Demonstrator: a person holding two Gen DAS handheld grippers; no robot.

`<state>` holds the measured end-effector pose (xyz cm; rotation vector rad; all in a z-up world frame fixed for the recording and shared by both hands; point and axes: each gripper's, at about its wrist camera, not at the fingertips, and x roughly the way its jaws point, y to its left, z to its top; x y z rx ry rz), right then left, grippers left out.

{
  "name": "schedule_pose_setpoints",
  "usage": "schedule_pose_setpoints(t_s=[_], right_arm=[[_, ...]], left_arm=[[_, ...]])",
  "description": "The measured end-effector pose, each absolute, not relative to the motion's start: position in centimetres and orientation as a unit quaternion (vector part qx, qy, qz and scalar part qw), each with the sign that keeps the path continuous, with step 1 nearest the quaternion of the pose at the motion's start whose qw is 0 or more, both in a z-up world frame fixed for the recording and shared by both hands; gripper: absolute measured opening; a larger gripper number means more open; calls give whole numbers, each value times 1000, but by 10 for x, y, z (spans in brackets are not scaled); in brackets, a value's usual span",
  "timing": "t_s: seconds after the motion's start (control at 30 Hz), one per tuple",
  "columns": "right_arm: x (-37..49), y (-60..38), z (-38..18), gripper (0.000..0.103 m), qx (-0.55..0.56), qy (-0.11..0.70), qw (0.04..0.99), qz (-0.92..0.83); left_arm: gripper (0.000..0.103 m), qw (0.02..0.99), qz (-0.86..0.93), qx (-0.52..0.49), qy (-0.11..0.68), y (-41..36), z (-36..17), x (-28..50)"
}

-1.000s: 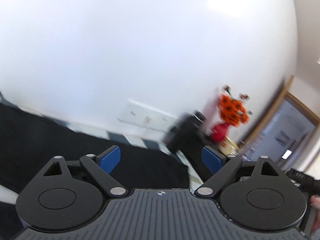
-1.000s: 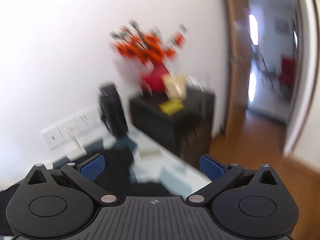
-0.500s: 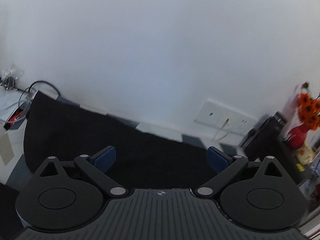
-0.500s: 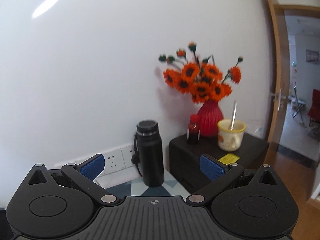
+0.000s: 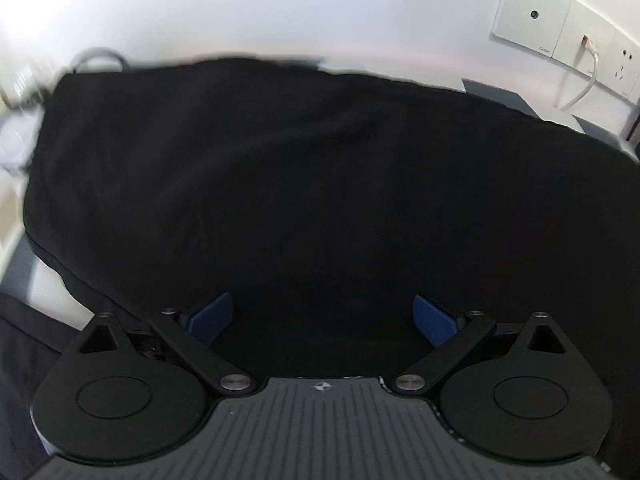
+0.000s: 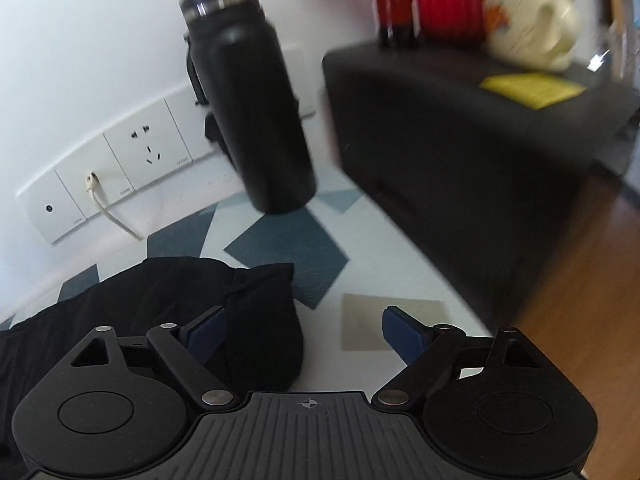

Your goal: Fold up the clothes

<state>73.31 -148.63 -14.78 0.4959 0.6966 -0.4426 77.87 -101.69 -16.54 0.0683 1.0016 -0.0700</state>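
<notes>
I'm in the reach-in step. The black garment (image 5: pixel 320 184) lies spread on the desk (image 6: pixel 360 264). Left gripper (image 5: pixel 323 318) hangs over it, jaws wide and empty. Right gripper (image 6: pixel 301 330) is closing around the garment's right end, not pinching yet. Next I need a firm hold on both edges.

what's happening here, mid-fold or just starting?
A person works a handheld tool in each hand over a black cloth garment spread on the patterned tabletop. The left tool is open above the fabric, gripping nothing. The right tool is closing, with the garment's bunched end against its left pad, not yet pinched.
</notes>
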Motion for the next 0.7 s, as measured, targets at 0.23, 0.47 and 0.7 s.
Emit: schedule_pose_setpoints(t_s=[0.23, 0.47, 0.7], right_arm=[[764, -1481, -168, 12, 244, 338, 900, -128], [775, -1398, -151, 13, 135, 338, 931, 30], [774, -1375, -158, 25, 164, 355, 918, 62]], left_arm=[[103, 864, 4, 18, 503, -1021, -163, 786], [103, 864, 18, 30, 502, -1026, -157, 787], [103, 864, 12, 26, 503, -1026, -158, 790]])
